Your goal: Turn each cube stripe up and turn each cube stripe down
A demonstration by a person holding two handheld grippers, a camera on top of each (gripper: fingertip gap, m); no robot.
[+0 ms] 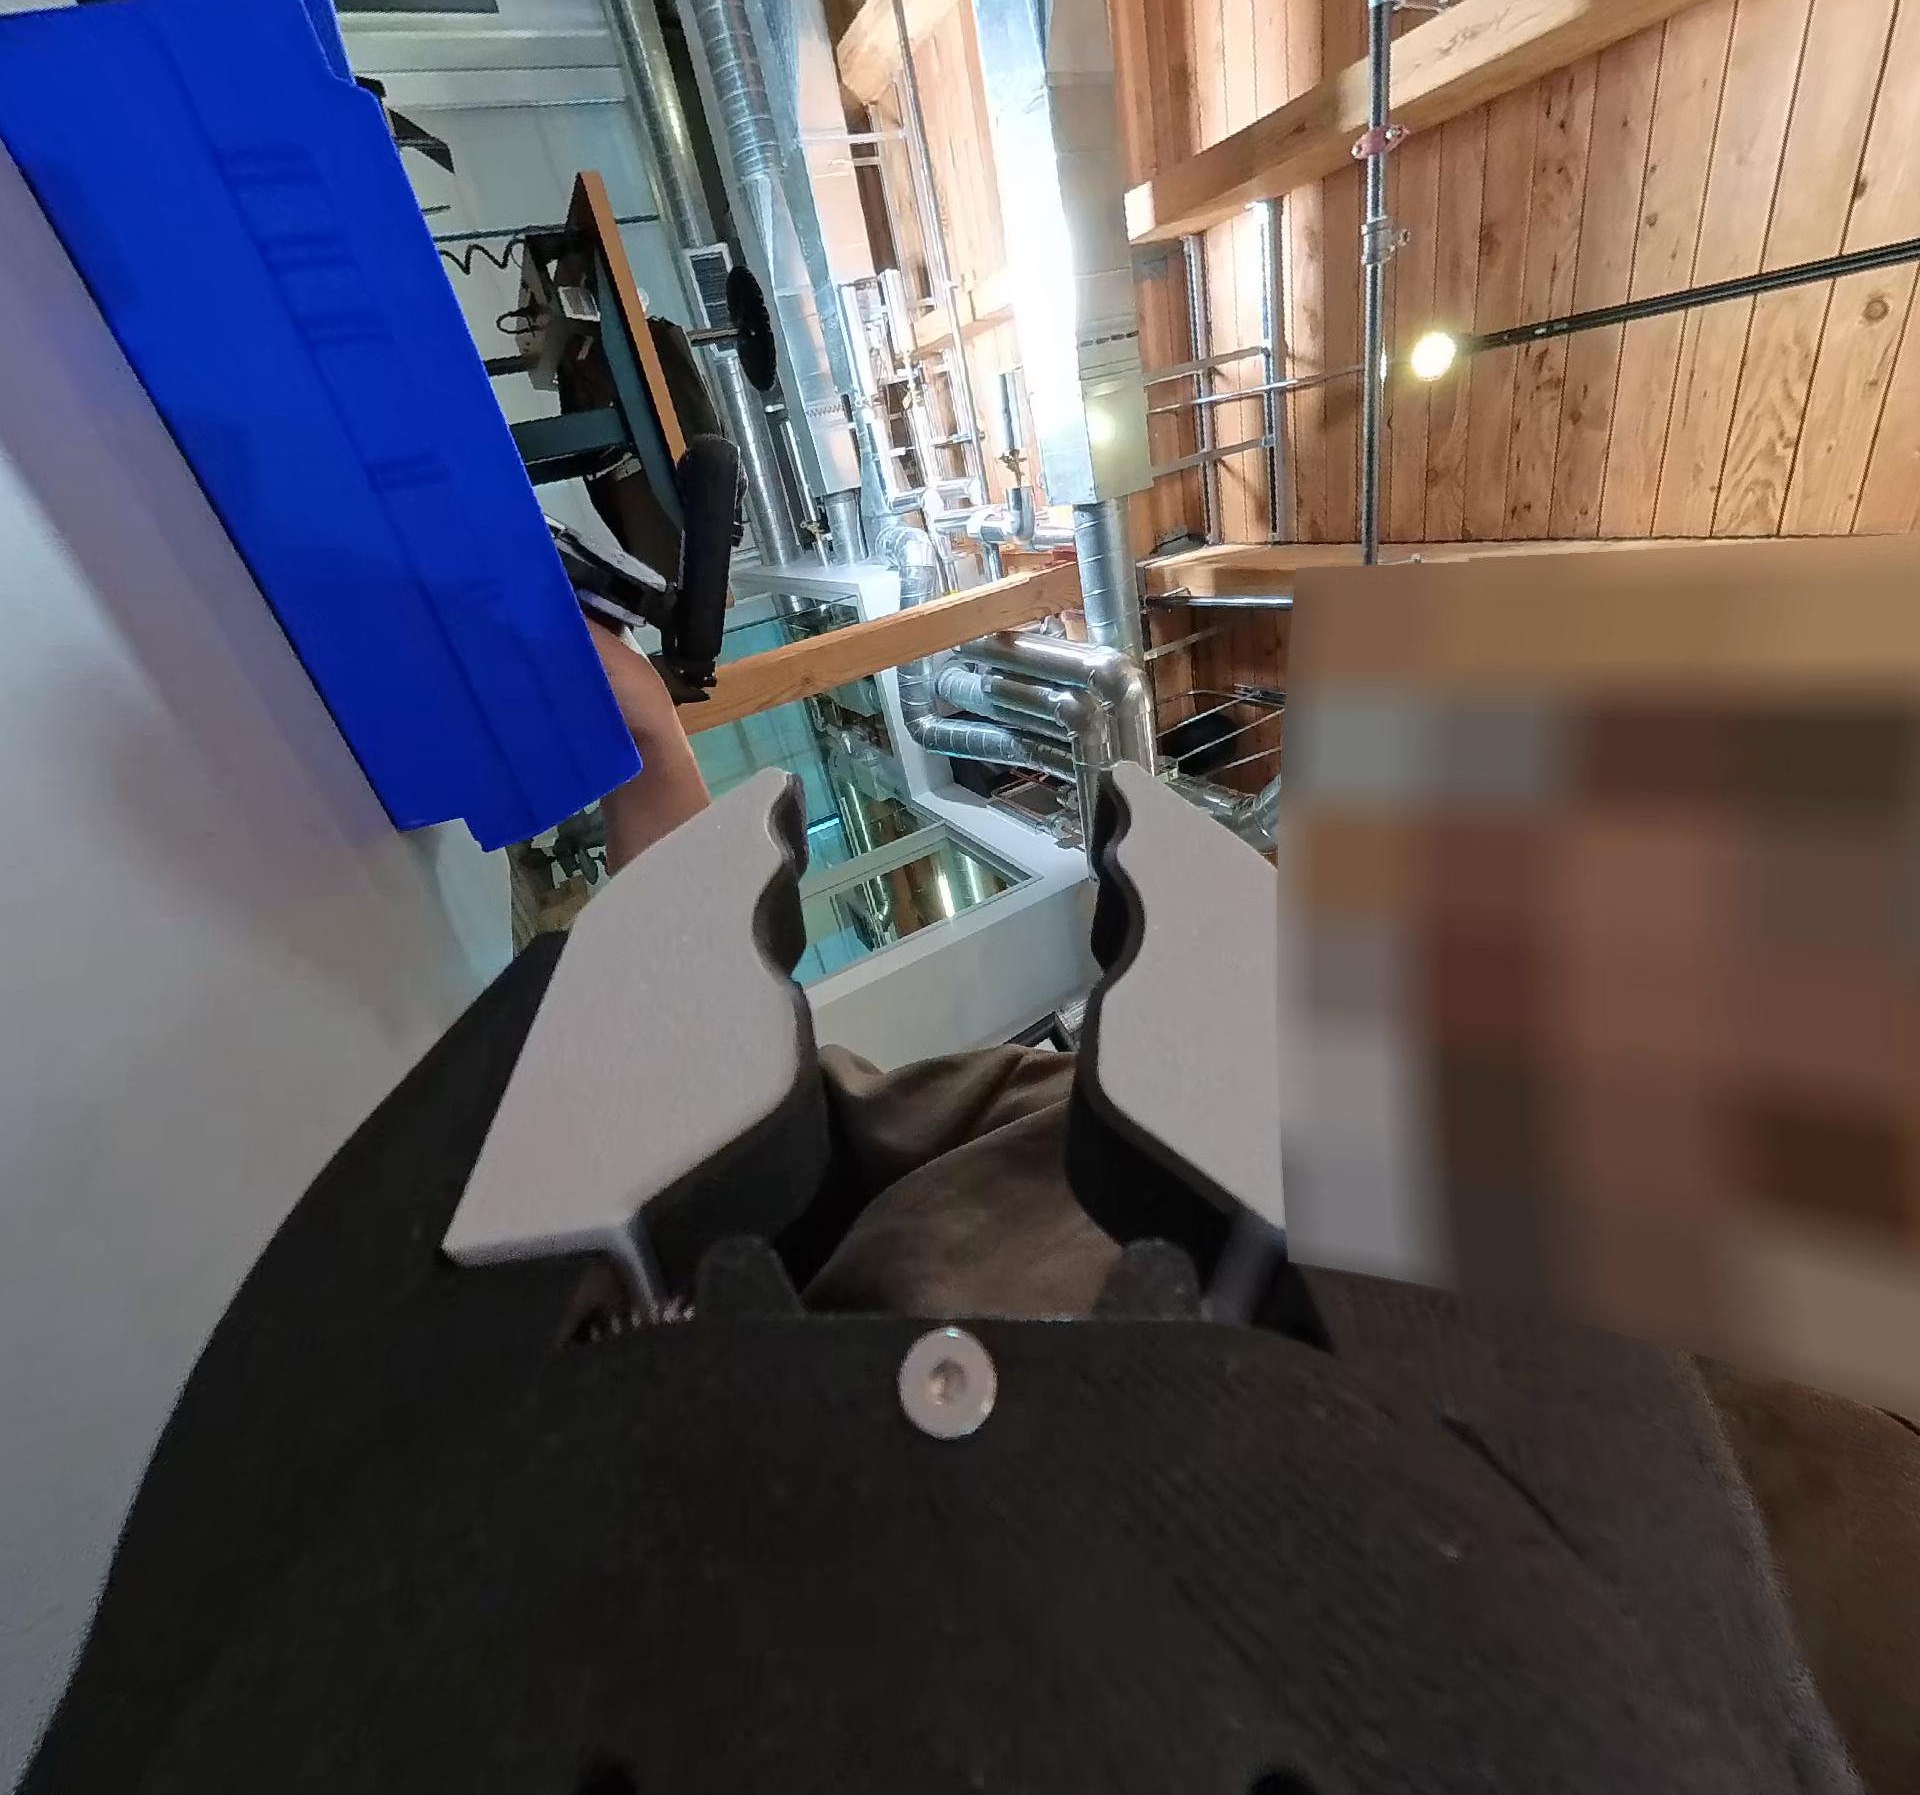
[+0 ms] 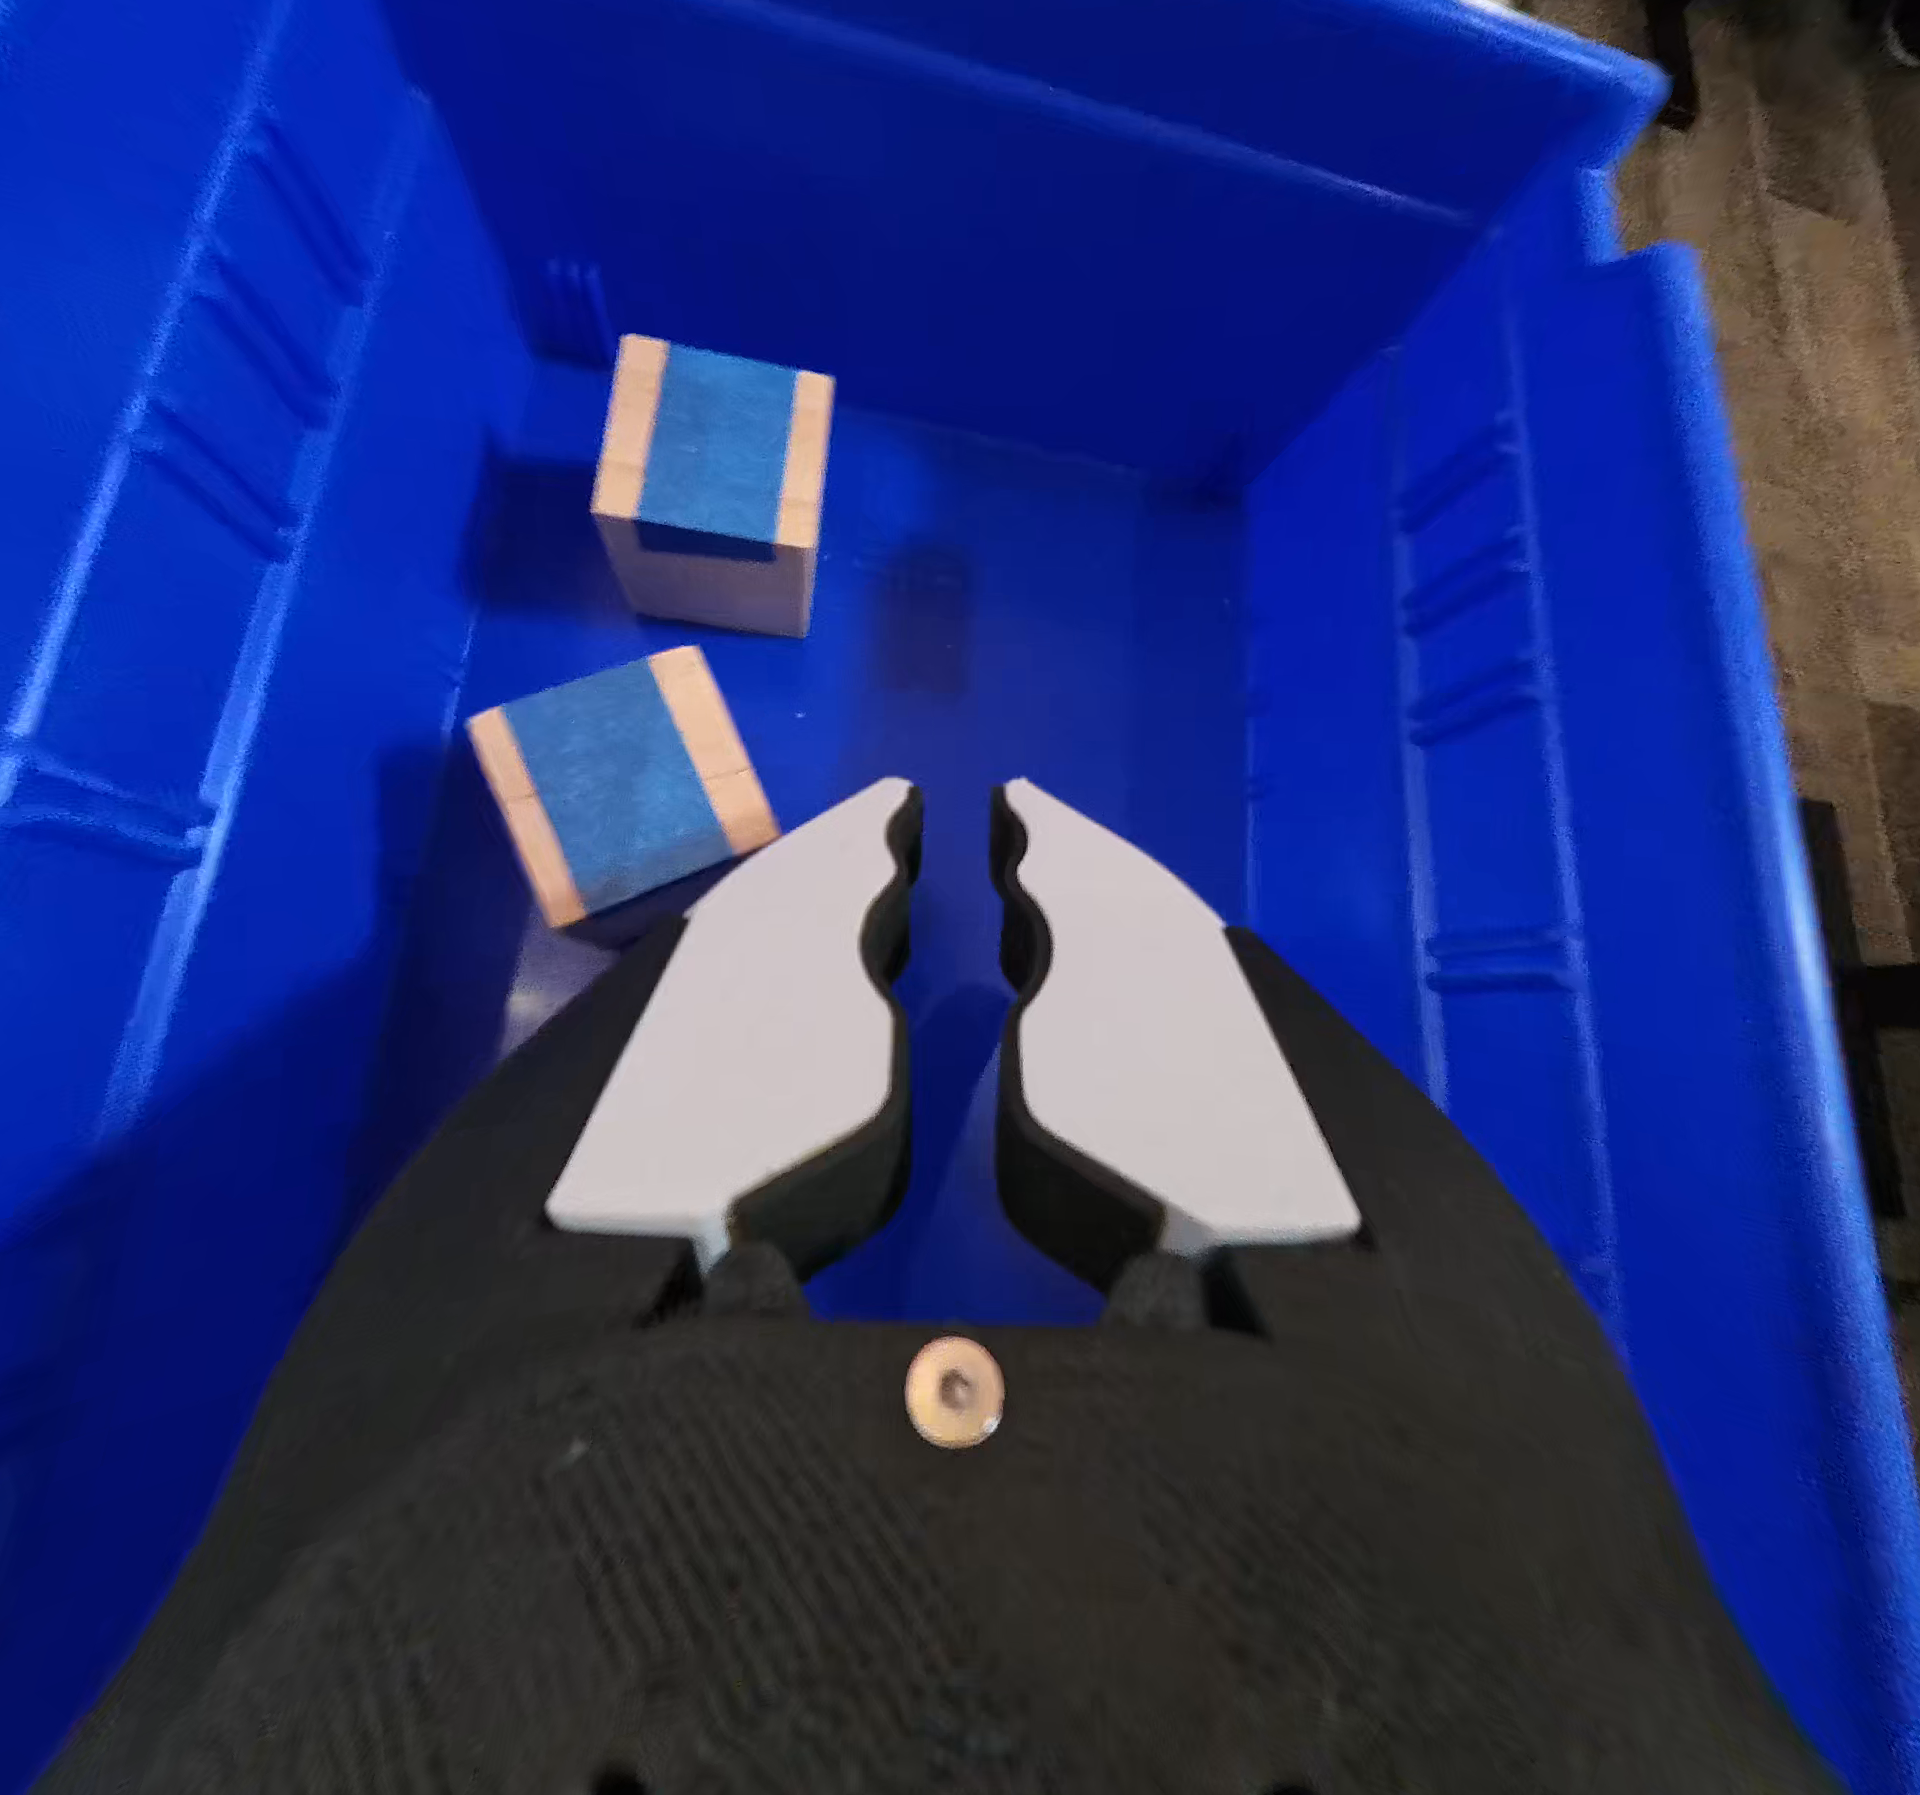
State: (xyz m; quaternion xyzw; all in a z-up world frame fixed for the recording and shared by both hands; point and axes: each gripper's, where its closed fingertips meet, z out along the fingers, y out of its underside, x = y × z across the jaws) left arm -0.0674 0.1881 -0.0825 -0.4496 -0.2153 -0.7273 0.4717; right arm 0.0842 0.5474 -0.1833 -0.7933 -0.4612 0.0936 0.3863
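Two striped cubes (image 2: 712, 488) (image 2: 621, 784), one blue bin (image 2: 1330, 706)

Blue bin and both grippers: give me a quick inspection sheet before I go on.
Surface: floor of the blue bin, bare apart from the cubes.
Job's things: far cube and near cube, both stripe up, apart from each other.
Clutter: nothing seen.
Grippers: right gripper over the bin, jaws slightly apart, empty; left gripper outside the bin, open, empty, aimed at the room.
Cables: nothing seen.
Surroundings: wooden wall, metal ducts, floor.
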